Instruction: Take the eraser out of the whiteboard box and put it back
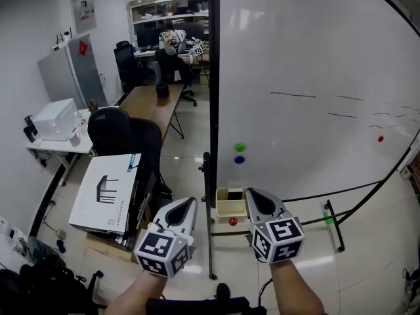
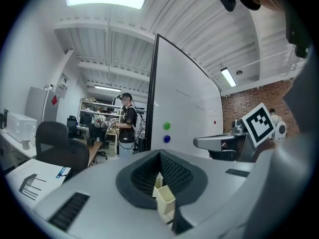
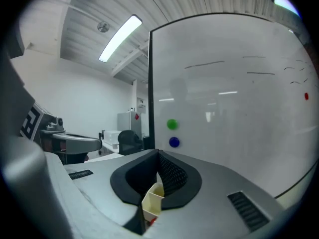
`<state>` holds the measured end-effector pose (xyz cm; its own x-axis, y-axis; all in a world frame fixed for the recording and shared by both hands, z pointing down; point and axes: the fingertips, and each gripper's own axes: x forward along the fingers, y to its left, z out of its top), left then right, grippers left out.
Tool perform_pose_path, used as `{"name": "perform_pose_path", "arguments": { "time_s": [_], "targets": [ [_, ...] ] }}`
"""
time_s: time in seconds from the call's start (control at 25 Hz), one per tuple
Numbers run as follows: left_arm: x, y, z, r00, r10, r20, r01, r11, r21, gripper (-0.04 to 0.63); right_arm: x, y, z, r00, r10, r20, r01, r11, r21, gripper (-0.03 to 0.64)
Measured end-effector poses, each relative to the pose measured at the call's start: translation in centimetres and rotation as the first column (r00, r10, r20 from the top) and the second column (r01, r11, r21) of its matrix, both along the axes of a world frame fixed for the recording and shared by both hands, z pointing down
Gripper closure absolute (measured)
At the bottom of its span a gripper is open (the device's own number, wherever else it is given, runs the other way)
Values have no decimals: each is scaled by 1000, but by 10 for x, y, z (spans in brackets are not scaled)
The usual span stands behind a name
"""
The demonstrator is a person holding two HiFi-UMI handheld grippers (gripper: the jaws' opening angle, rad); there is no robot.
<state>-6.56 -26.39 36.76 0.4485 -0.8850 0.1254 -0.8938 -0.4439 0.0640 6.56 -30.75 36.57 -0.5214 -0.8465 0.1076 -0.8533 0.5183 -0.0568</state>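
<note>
Head view: the whiteboard box (image 1: 230, 205), a small cream tray, hangs at the lower left corner of the whiteboard (image 1: 308, 58), just right of the black frame post (image 1: 213, 110) and below a green magnet (image 1: 240, 147) and a blue magnet (image 1: 239, 159). A dark patch shows inside the box; it may be the eraser, but that cannot be told for sure. The left gripper (image 1: 190, 203) and the right gripper (image 1: 252, 193) flank the box with both pairs of jaws together and nothing in them. The right gripper's tip is just beside the box's right edge. The left tip is on the far side of the post, so the right hand looks the nearer. A red magnet (image 1: 232, 221) sits just under the box.

Left gripper view: the jaws meet at their tips and pinch nothing. The box (image 2: 164, 199) shows through the gap under them, lower than the line of the jaws and a little to the right. A partition splits the box into compartments, and no eraser can be made out.

Right gripper view: these jaws are also pressed together and empty. The box (image 3: 152, 199) lies below and slightly left of their line, with the board close on the right. My judgement is that this gripper must spread its jaws and dip down and left into the box's open top to reach the eraser
</note>
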Motion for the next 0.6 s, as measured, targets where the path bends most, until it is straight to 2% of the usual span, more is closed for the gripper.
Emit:
{"name": "perform_pose_path", "arguments": {
  "time_s": [0.16,0.28,0.6],
  "targets": [
    [-24,49,-5,1000,17,4,-17,1000,-1,578,-17,54,-12,1000,23,11,-23,1000,6,607],
    [-41,88,-13,1000,24,8,-24,999,23,578,-29,100,-16,999,31,-40,-29,999,31,609],
    [-45,175,-15,998,64,-13,-64,998,22,578,-22,192,-37,998,54,14,-55,997,58,609]
  ]
}}
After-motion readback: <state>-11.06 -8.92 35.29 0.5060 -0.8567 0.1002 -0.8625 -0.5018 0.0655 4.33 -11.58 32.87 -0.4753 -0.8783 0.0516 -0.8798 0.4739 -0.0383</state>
